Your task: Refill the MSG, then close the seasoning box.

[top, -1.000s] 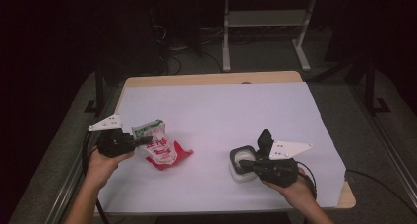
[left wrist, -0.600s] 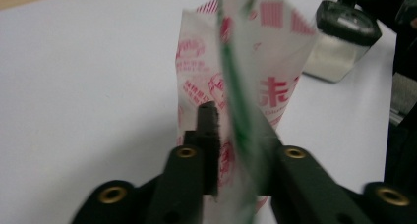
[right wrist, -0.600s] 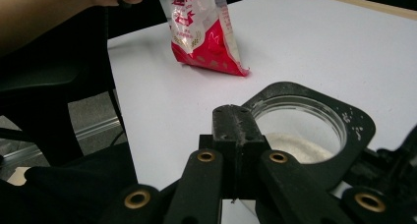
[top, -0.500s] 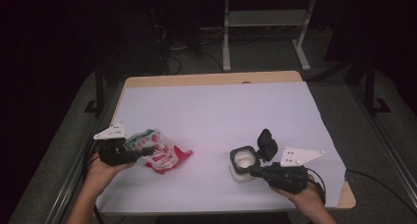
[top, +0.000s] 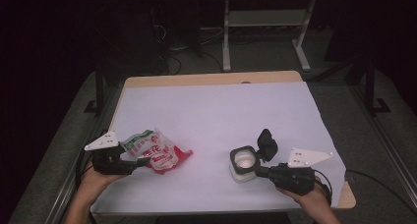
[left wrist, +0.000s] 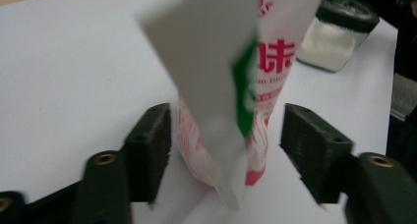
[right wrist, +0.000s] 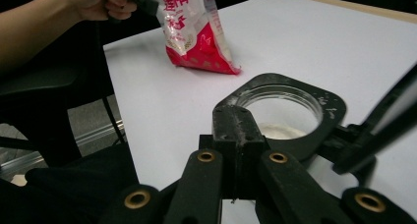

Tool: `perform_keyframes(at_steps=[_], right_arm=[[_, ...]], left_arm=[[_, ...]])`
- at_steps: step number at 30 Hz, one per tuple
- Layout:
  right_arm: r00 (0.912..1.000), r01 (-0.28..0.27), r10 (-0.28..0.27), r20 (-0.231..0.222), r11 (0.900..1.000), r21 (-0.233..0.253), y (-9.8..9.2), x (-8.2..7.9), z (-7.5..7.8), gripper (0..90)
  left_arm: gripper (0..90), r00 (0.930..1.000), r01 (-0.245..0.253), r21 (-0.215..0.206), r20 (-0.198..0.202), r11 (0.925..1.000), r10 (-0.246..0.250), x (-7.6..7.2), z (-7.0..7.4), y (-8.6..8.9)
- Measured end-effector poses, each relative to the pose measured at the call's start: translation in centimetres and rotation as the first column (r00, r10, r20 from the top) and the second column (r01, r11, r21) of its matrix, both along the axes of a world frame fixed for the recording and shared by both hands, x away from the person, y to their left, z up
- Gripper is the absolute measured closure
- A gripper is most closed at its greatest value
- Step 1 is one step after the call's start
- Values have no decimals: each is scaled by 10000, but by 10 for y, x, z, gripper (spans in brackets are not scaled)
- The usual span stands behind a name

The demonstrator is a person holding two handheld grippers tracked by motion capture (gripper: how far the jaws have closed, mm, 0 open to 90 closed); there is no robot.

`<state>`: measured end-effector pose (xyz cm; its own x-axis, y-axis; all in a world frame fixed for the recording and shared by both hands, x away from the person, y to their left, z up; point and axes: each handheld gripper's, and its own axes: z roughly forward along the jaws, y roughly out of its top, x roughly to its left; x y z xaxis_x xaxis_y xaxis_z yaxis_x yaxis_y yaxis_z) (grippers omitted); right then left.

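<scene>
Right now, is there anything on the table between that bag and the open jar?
Nothing visible. In the high view a bare stretch of white table separates the bag from the jar. The left gripper has its jaws either side of the bag; the right gripper is at the jar's rim.

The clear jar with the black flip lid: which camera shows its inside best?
The right gripper view: it looks into the clear jar with the black flip lid, showing white powder. The high view shows the jar small, lid up. The left gripper view shows it from the side, behind the red-and-white plastic bag.
</scene>
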<state>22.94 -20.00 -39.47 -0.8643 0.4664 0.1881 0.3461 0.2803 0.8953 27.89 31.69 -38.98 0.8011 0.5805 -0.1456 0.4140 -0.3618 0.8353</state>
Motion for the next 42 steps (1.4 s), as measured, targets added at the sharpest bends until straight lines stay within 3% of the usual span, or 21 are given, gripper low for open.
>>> perform_keyframes(at_steps=[8,10,17,20,26,31,34,42], right_arm=[[9995,324,-323,64,9995,-63,-14,1,-1,900],[9990,435,-434,49,9990,-74,-19,1,-2,900],[9973,730,-731,-70,9972,-189,-34,-1,-6,900],[9949,1008,-1010,-48,9945,-266,-41,0,-9,899],[9877,1557,-1559,-68,9874,-284,-51,10,-10,900],[9817,1897,-1903,-57,9804,-536,-47,24,-6,900],[9780,2077,-2084,-122,9772,-441,-44,32,-3,900],[9800,1987,-1983,168,9797,-249,-30,42,8,900]], left_arm=[[184,9999,-150,476,45,9988,148,-6,-6,7],[174,9996,-248,757,119,9968,239,-10,-10,8],[152,9988,-487,935,-59,9944,494,-20,-23,11],[148,9973,-740,1187,74,9902,737,-23,-28,14],[138,9954,-942,1133,-79,9891,957,-25,-38,17],[138,9949,-963,1160,-193,9886,992,-22,-43,18],[138,9946,-969,1254,-236,9874,1006,-22,-44,17],[138,9944,-994,1191,-237,9879,1029,-21,-46,15]])
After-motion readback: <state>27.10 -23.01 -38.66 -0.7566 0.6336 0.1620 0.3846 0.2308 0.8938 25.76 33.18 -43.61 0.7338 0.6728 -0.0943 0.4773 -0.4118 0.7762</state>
